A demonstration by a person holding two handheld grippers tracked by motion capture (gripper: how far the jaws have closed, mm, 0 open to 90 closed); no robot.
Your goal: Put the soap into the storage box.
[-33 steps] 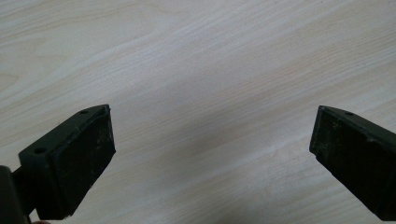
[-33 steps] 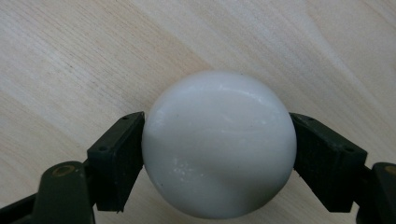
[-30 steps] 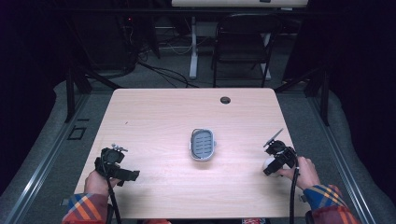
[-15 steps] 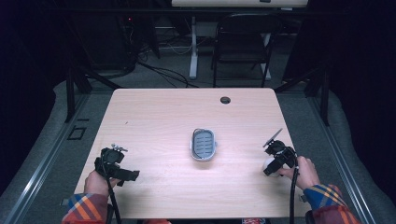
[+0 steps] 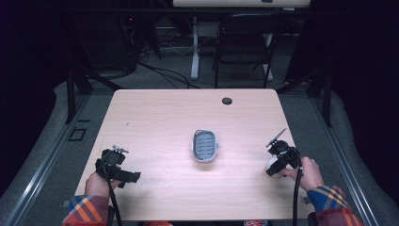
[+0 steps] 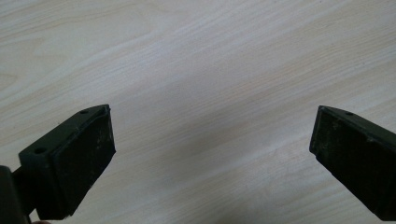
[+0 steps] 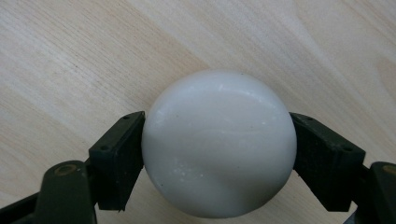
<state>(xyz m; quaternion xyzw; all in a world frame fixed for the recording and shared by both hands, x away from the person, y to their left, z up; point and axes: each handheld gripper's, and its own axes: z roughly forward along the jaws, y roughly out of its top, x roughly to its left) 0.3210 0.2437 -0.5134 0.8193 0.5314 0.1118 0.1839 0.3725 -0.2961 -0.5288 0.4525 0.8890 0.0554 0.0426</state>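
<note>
While my right tongs (image 5: 273,165) sit right of the grey tray (image 5: 205,146) on the surface (image 5: 160,117), my left tongs (image 5: 126,176) rest well left of it. Left tongs (image 6: 210,140) gape, released. Right tongs (image 7: 217,149) clench the white ball (image 7: 218,142).

Tray (image 5: 205,146) mid-table (image 5: 155,117), ball (image 5: 272,164) right
</note>
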